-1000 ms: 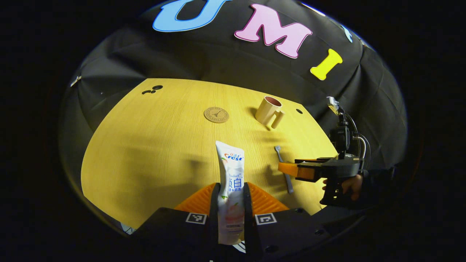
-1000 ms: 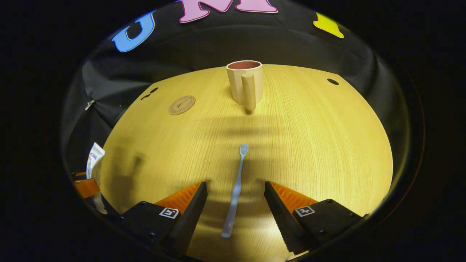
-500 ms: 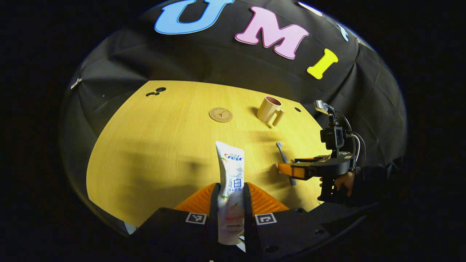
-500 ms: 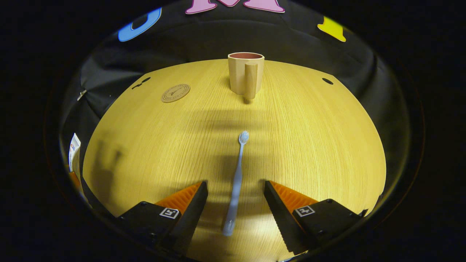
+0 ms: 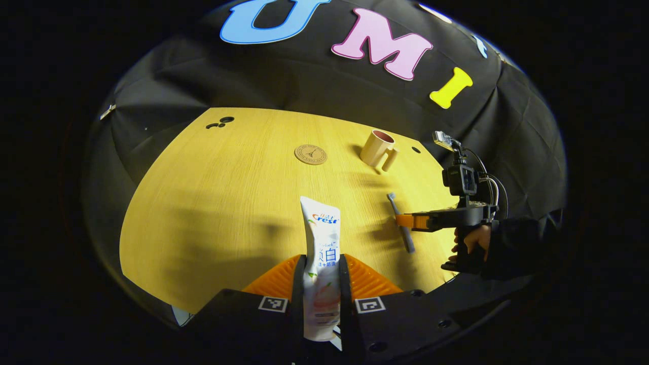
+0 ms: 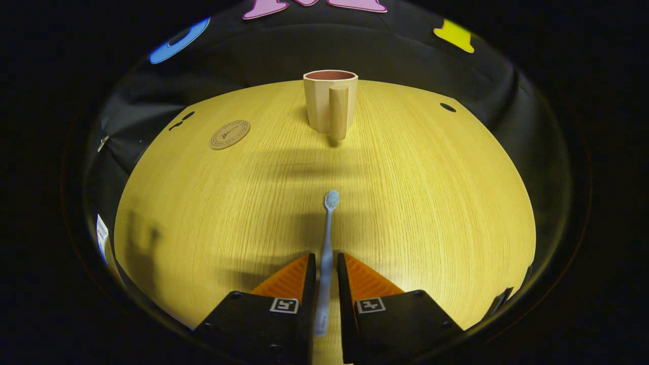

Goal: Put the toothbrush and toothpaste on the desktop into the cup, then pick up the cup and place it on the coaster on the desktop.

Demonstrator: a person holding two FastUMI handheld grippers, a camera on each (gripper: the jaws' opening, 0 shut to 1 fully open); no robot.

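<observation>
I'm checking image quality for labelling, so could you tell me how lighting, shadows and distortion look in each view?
Left gripper view: the desktop bows from fisheye distortion; soft shadows lie beside the sharp toothpaste. Right gripper view: banded shadows cross the wood between cup and toothbrush; the near edge shows mild glare.

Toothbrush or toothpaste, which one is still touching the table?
The toothbrush. It lies flat on the wooden table between the right gripper's fingers, while the toothpaste sticks up from the left gripper, off the table.
</observation>
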